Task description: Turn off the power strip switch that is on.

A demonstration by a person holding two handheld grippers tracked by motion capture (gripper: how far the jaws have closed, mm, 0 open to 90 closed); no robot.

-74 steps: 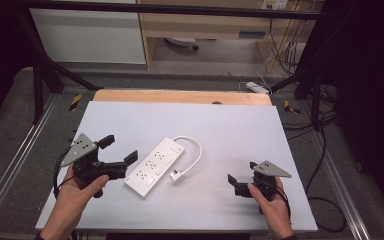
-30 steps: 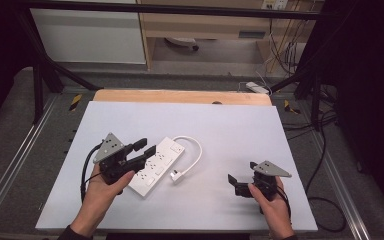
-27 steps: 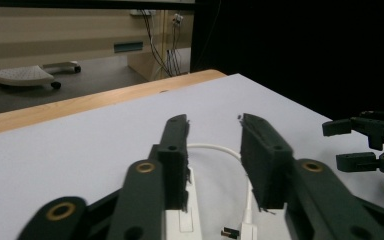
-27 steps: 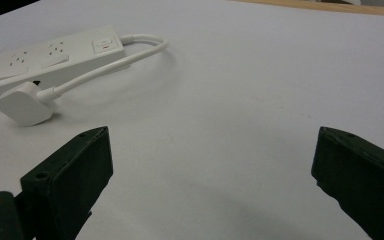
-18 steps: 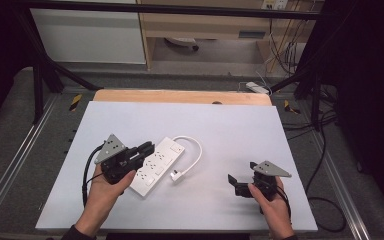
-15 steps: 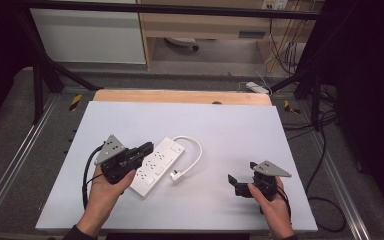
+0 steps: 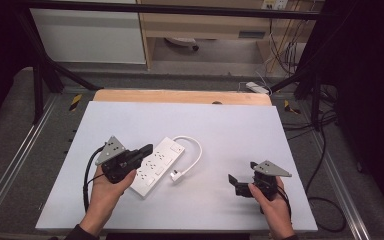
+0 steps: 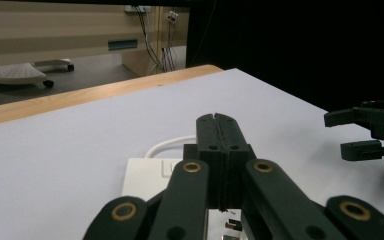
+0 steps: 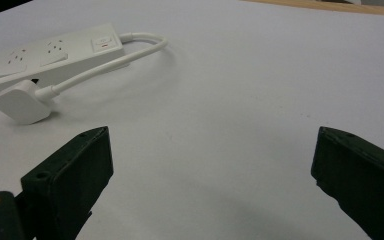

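A white power strip (image 7: 156, 166) lies slantwise on the worktop (image 7: 240, 125), left of the middle and nearer the front edge than the back, with its switch end pointing toward the back right corner and its other end toward the front left. Its white cord (image 7: 196, 150) loops out from the switch end, curves toward the right and comes back to a white plug (image 7: 177, 175) that rests on the worktop just beside the strip's right long side. The left claw (image 7: 145, 149) sits over the strip's left long side, about midway along it, held by a hand (image 7: 105, 192) that comes in from the front edge; its jaws have just been closing and now stand pressed together, pad against pad, with nothing between them. In the left claw view the closed jaws (image 8: 219, 142) hang above the strip's (image 8: 147, 175) top face, and whether they touch it cannot be told. The right claw (image 7: 234, 183) rests near the front right corner, well apart from the strip and plug, in a hand (image 7: 275, 207) low over the worktop. Its jaws stand wide, and in the right claw view (image 9: 207, 175) bare worktop shows between them, with the plug (image 9: 22, 102) and cord (image 9: 105, 62) farther off toward the strip (image 9: 45, 57)
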